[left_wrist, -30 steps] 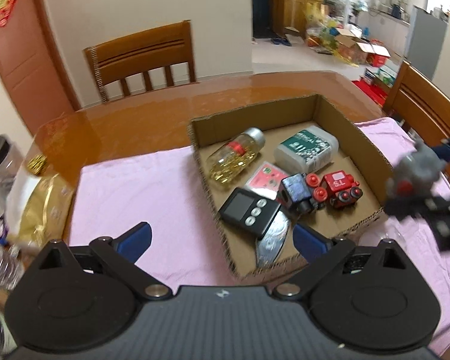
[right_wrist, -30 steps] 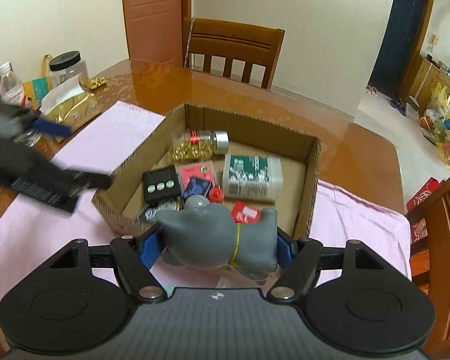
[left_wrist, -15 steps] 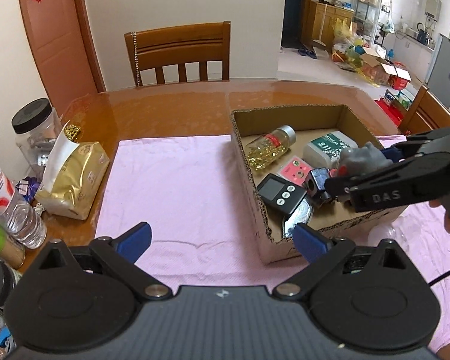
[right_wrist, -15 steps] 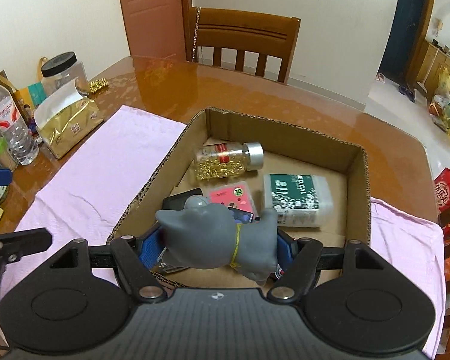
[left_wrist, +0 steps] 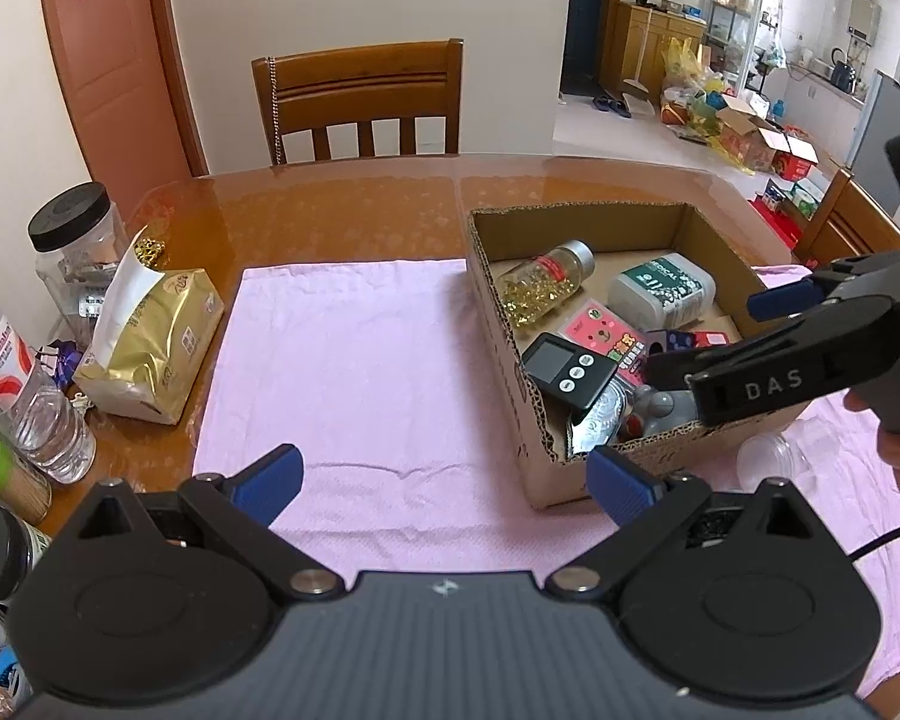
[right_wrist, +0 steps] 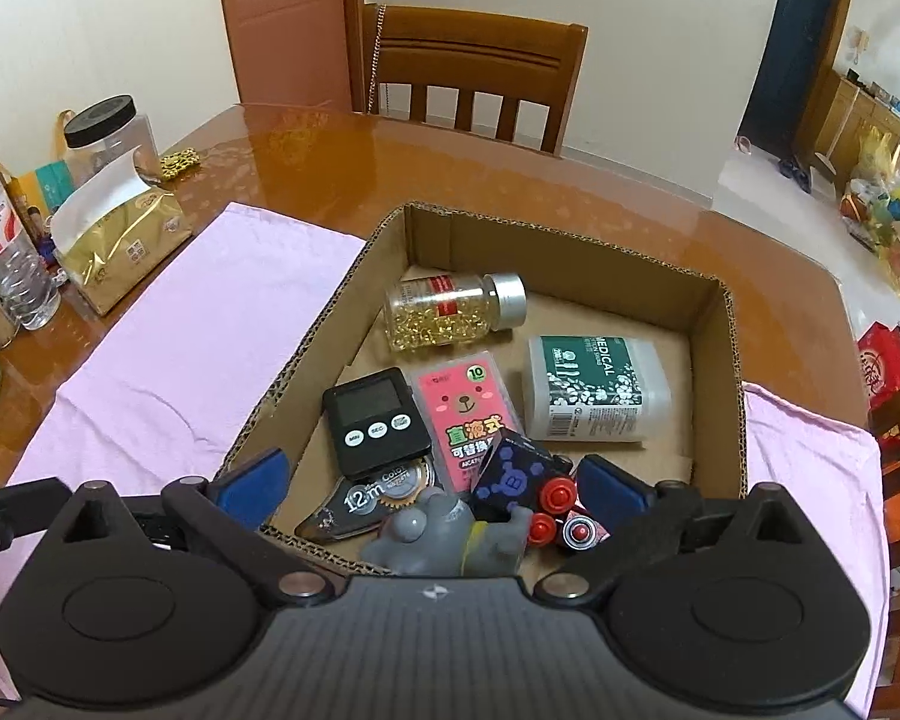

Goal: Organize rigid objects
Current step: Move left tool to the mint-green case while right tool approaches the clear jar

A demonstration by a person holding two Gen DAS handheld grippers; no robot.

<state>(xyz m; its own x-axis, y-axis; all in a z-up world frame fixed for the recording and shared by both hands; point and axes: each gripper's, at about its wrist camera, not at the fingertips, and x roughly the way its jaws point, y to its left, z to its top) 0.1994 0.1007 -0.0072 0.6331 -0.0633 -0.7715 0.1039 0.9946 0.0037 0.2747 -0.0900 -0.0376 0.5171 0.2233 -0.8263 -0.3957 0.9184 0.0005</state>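
An open cardboard box (right_wrist: 570, 264) on a pink cloth holds a capsule bottle (right_wrist: 450, 312), a white medical bottle (right_wrist: 594, 390), a black timer (right_wrist: 378, 420), a pink pack (right_wrist: 468, 414), a toy train (right_wrist: 528, 480) and a tape dispenser (right_wrist: 372, 498). A grey animal toy (right_wrist: 444, 540) lies in the box's near corner on these things. Just above it my right gripper (right_wrist: 432, 480) is opening, its pads clear of the toy. From the left wrist, the right gripper (left_wrist: 705, 336) reaches over the box (left_wrist: 498, 324) and the toy (left_wrist: 663, 411). My left gripper (left_wrist: 444, 477) is open and empty above the cloth.
The pink cloth (left_wrist: 354, 360) covers the near part of a glossy wooden table. A gold tissue pack (left_wrist: 150, 342), a lidded jar (left_wrist: 72, 252) and a water bottle (left_wrist: 18, 390) crowd the left edge. A chair (left_wrist: 360, 102) stands behind. A clear plastic piece (left_wrist: 768, 456) lies right of the box.
The right gripper carried the grey toy over the box, spread its jaws and let it drop into the near corner. The left gripper drew away leftwards from the box.
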